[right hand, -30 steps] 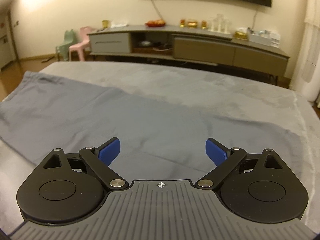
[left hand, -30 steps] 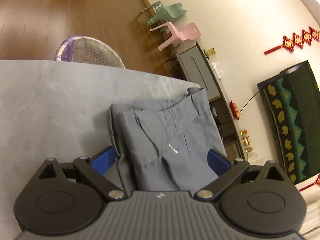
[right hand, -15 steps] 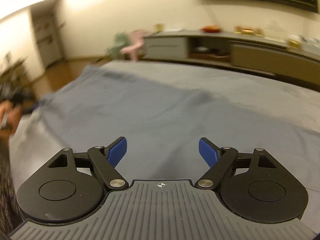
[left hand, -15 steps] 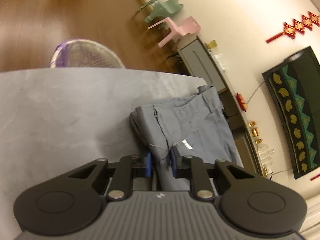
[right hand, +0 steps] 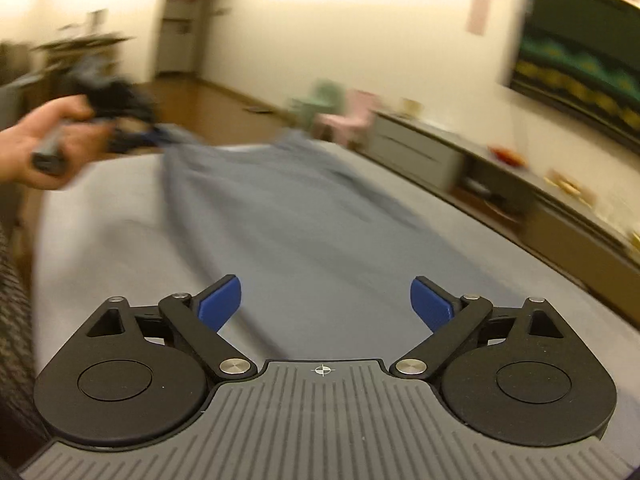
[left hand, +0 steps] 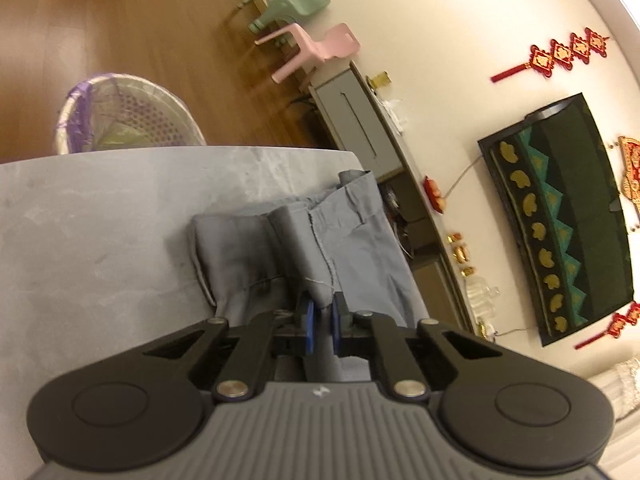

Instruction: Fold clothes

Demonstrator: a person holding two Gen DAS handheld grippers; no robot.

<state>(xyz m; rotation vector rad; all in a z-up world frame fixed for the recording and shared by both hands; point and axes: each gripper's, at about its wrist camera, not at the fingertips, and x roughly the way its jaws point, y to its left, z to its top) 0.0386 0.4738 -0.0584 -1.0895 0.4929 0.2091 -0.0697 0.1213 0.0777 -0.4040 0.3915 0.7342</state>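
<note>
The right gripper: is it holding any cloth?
No, the right gripper is wide open, with the grey trousers lying flat beyond its fingers.

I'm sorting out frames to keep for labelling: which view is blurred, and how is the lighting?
Right wrist view: motion-smeared, the grey trousers and hand streaked. Left wrist view: mostly sharp, trousers crisp, fisheye bending the wall. Both have a warm yellow cast.

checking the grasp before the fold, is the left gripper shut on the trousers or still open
Shut on them: the left gripper has its blue pads nearly together with a ridge of the grey trousers pinched between.
</note>
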